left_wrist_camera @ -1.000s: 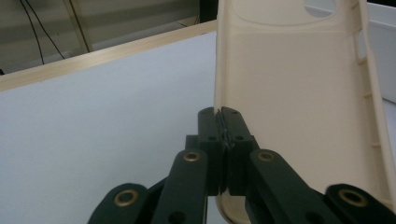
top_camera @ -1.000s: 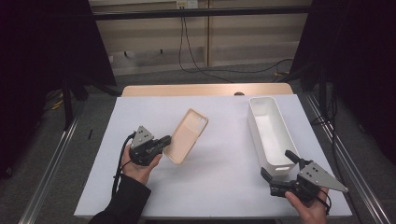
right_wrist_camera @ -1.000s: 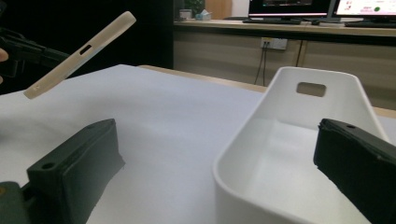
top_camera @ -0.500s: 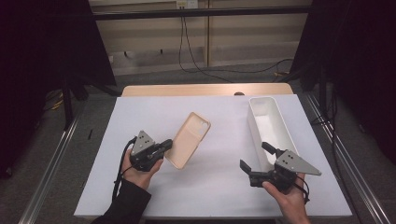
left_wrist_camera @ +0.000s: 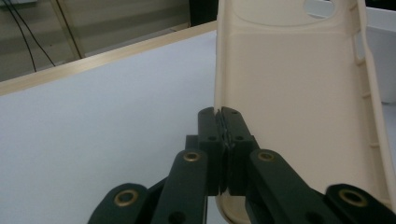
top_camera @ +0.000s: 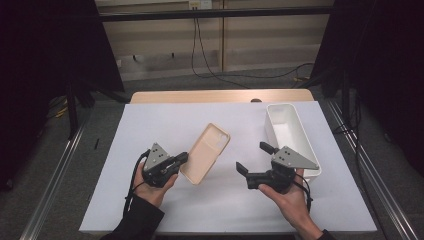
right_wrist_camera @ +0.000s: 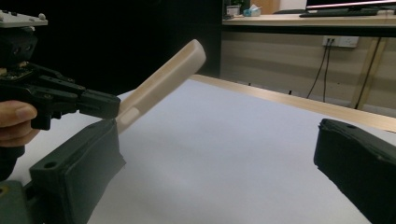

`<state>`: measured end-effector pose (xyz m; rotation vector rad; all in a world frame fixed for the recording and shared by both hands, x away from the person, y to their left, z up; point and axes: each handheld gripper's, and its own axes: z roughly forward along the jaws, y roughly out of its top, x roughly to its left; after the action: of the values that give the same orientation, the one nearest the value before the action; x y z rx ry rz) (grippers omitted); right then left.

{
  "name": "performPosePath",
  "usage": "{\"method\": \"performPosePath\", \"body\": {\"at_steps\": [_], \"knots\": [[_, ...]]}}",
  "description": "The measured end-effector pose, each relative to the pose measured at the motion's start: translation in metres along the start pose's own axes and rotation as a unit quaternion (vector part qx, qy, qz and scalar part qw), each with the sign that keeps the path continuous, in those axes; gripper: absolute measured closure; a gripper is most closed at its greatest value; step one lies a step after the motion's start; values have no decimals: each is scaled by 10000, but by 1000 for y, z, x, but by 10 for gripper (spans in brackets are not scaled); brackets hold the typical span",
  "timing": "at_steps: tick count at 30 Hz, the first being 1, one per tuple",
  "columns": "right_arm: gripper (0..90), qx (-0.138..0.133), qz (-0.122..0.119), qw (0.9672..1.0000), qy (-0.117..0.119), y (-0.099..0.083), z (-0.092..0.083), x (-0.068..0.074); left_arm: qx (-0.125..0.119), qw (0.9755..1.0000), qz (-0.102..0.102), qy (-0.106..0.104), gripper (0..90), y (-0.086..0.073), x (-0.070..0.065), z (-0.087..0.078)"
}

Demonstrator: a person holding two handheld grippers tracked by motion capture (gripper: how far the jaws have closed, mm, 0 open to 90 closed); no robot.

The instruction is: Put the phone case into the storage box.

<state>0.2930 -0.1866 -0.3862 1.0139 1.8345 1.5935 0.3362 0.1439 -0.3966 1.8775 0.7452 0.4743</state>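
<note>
My left tongs (top_camera: 183, 159) are clamped on the near edge of the beige phone case (top_camera: 206, 152), the two pads pressed together on its thin side wall. The case is tilted, its open inner face turned up and its camera cutout at the far end, raised off the white surface (top_camera: 165, 125). Taking the case as the landmark: my left hand (top_camera: 152, 182) sits at its near-left corner; the white bin (top_camera: 287, 131) stands well off to its right, at the right edge of the surface; my right tongs (top_camera: 252, 157) hover between the case and the bin, jaws spread wide with nothing between them, pointing toward the case. From my right tongs' camera, the case (right_wrist_camera: 161, 84) slants upward from the left tongs (right_wrist_camera: 100, 103).
</note>
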Motion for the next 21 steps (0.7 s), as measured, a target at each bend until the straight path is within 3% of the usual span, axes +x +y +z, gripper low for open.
{"method": "performPosePath", "body": {"at_steps": [3,11,21], "knots": [[9,-27,66,9999,108,3,7,4,-26,10000,71,-2,882,-1,-3,-4],[43,-99,201,9994,263,13,24,11,-91,9999,11,62,882,-3,0,-4],[84,-163,165,9997,74,19,36,12,-120,9998,9,146,882,2,0,13]]}}
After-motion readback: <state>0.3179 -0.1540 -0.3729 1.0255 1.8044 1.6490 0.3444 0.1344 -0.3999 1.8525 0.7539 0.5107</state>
